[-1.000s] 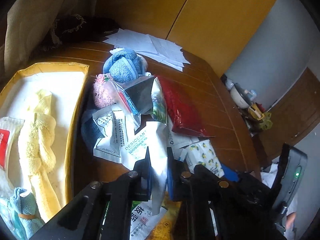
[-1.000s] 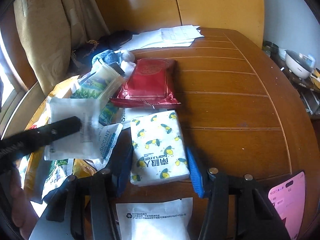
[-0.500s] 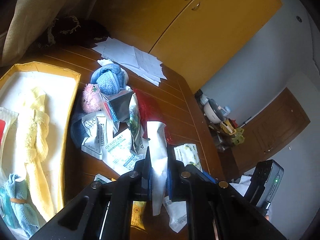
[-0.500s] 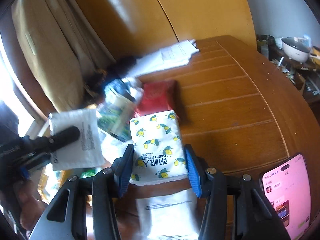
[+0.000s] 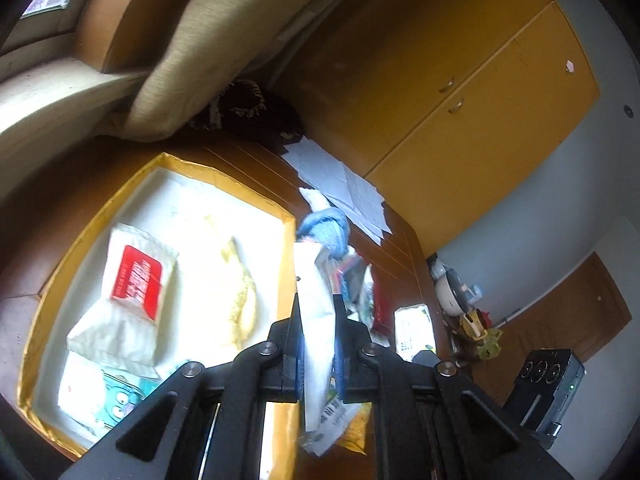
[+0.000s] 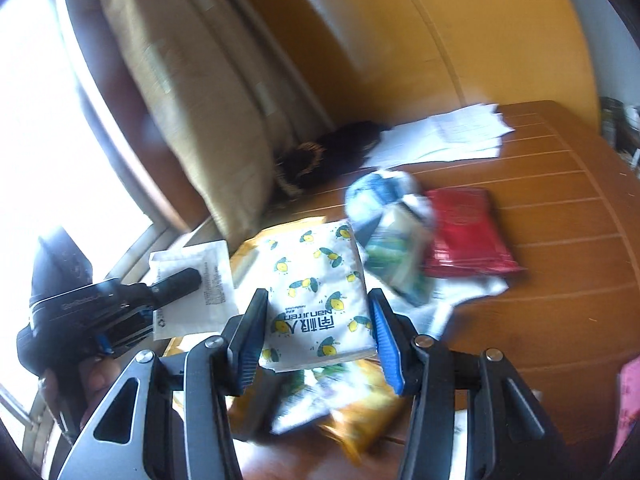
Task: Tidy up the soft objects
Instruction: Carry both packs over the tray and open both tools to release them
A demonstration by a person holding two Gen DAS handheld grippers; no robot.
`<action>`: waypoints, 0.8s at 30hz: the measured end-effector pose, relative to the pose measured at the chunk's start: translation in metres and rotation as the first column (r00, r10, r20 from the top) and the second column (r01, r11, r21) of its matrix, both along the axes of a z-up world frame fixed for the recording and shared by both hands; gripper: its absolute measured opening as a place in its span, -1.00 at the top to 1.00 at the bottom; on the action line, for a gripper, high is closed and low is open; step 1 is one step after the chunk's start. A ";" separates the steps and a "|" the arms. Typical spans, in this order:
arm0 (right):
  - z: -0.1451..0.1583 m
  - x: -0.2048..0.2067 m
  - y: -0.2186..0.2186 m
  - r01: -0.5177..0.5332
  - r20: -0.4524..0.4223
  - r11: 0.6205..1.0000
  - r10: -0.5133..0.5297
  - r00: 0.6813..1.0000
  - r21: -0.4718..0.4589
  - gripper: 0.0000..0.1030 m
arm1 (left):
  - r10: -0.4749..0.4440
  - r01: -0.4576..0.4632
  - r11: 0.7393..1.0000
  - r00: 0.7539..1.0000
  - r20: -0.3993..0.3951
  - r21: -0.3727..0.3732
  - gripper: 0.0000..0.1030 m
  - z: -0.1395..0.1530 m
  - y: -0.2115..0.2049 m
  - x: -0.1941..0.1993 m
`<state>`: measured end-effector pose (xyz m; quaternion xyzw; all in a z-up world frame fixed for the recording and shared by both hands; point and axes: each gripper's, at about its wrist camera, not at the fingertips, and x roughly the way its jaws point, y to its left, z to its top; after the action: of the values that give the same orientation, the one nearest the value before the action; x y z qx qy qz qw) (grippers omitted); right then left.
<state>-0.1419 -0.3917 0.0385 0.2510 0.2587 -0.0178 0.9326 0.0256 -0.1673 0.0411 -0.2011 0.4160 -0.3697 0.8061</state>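
Left gripper [image 5: 316, 354] clamped on flat white sachet [image 5: 316, 320]: light, limp. Right gripper [image 6: 318, 344] squeezing tissue pack [image 6: 320, 300] across its sides: soft, compressible.

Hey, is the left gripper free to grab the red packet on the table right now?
Probably not. The left gripper is shut on a white packet, so its jaws are occupied. The red packet lies uncovered on the table, but the held packet would need dropping first.

Ahead of our grippers we see a brown slatted wooden table [image 6: 560, 216]. On it lie a yellow-rimmed tray [image 5: 160, 162] to the left, white papers [image 5: 344, 184] far ahead, and a red packet [image 6: 466, 232] right of the clutter.
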 end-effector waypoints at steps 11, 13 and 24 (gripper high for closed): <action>0.005 0.110 0.034 -0.107 -0.102 0.994 0.108 0.989 0.015 0.05 | 0.095 -0.090 0.994 0.992 -0.082 0.059 0.82 -0.017 0.010 0.067; 0.000 0.127 0.039 -0.092 -0.139 0.996 0.091 0.986 -0.002 0.05 | 0.095 -0.090 0.994 0.991 -0.093 0.054 0.82 -0.019 0.006 0.080; -0.029 0.174 0.052 -0.050 -0.279 0.996 0.026 0.960 -0.080 0.03 | 0.132 -0.111 0.976 0.986 -0.106 0.188 0.82 -0.041 -0.014 0.131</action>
<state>0.0326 -0.3392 0.0092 0.2007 0.3905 -0.0462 0.8973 0.1562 -0.1814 0.0001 -0.1734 0.4817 -0.2678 0.8162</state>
